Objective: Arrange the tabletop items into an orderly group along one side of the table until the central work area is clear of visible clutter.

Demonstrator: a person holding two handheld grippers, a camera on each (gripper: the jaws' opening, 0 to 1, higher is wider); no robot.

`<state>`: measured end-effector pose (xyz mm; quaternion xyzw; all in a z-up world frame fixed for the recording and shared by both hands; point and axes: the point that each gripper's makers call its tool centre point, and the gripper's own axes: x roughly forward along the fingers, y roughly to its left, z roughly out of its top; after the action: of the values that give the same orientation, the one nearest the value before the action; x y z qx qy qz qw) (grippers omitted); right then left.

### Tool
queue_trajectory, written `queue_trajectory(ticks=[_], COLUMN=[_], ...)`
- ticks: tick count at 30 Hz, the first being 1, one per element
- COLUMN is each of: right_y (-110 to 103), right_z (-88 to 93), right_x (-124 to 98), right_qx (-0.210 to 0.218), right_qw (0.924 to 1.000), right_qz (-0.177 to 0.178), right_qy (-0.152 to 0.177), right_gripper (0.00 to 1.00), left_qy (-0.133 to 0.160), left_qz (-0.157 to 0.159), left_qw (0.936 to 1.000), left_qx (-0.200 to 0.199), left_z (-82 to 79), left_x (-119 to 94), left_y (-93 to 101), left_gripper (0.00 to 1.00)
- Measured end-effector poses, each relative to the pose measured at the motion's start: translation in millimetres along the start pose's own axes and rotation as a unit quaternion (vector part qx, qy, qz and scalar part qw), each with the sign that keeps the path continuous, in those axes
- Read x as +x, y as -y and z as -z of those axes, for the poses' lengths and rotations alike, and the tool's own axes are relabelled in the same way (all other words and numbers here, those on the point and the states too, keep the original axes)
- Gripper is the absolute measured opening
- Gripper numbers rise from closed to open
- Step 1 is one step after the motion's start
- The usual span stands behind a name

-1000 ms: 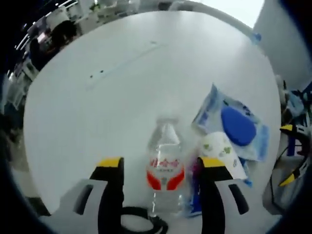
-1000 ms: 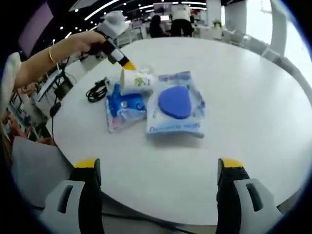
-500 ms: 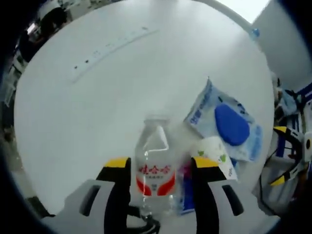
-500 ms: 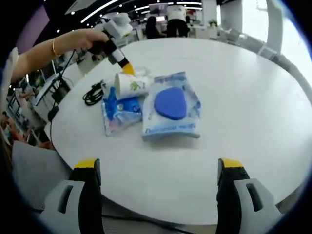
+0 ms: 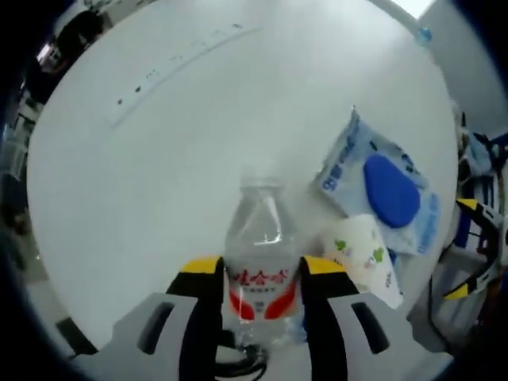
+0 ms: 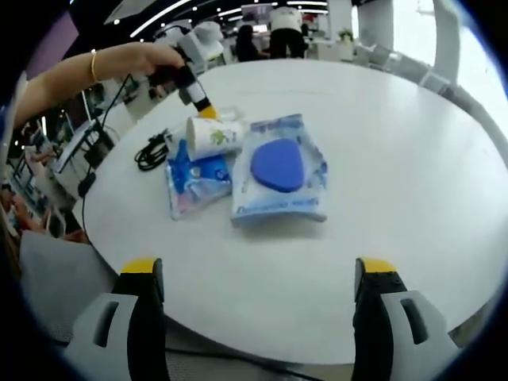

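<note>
A clear water bottle with a red-and-white label stands upright between my left gripper's yellow-tipped jaws, which press on both its sides. To its right a white paper cup lies on its side, beside a wet-wipes pack with a blue lid. In the right gripper view the left gripper, held by a hand, sits at the bottle behind the cup, a small blue pack and the wipes pack. My right gripper is open over the near table edge, holding nothing.
The round white table has a black cable coiled near its left edge, close to the group. A socket strip runs across the far tabletop. Chairs, desks and people stand beyond the table.
My left gripper's jaws have closed in from either side and now clamp the water bottle. The right gripper has stayed open and nearly still.
</note>
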<state>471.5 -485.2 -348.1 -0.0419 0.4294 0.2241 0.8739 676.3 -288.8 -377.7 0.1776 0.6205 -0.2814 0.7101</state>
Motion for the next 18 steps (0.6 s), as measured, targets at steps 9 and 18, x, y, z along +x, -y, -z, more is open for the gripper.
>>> queue_trajectory(ticks=[9, 18], right_y=[-0.1, 0.3], right_z=[1.1, 4.4], right_x=[0.0, 0.2], right_qx=[0.0, 0.003], right_qw=[1.0, 0.9999], right_qz=[-0.001, -0.001], right_qy=[-0.003, -0.011], right_gripper=[0.99, 0.99], left_qy=[-0.026, -0.036], left_qz=[-0.018, -0.016], left_qw=[0.9993, 0.9992], left_qx=[0.019, 0.001], left_z=[0.9, 3.8], left_x=[9.8, 19.6], left_y=[-6.0, -6.8], left_gripper=[0.37, 0.39])
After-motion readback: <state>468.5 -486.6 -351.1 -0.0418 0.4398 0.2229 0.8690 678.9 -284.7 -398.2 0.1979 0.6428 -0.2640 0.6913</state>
